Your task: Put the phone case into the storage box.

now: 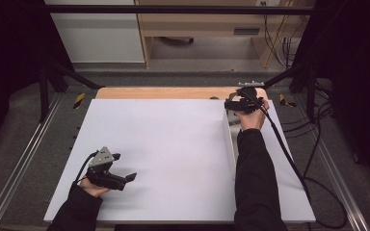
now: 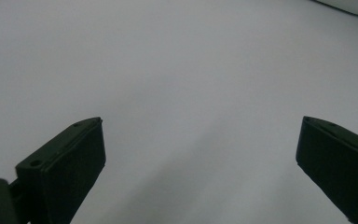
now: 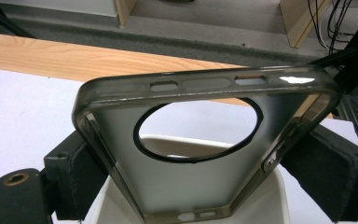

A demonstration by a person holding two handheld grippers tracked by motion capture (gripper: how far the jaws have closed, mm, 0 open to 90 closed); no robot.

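White table below us; our right hand-held gripper clamps the smoky phone case over the white tray. We lower it level and release gently, while the left hand-held gripper idles wide open.

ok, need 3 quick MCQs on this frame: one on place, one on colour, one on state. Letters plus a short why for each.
1. Where is the right gripper on the white table?
A. near left corner
B. far right part
C. centre

2. What colour is the phone case?
A. translucent smoky grey
B. bright red
C. solid yellow

3. How does the left gripper stand?
A. shut on a cloth
B. shut on the case
C. open, holding nothing

Key:
1 B: the high view shows it at the far right, close to the wooden edge.
2 A: the right gripper view shows a see-through grey case with a round cut-out, clamped between the jaws above a white tray.
3 C: the left gripper view shows the jaws spread wide with bare table between them.
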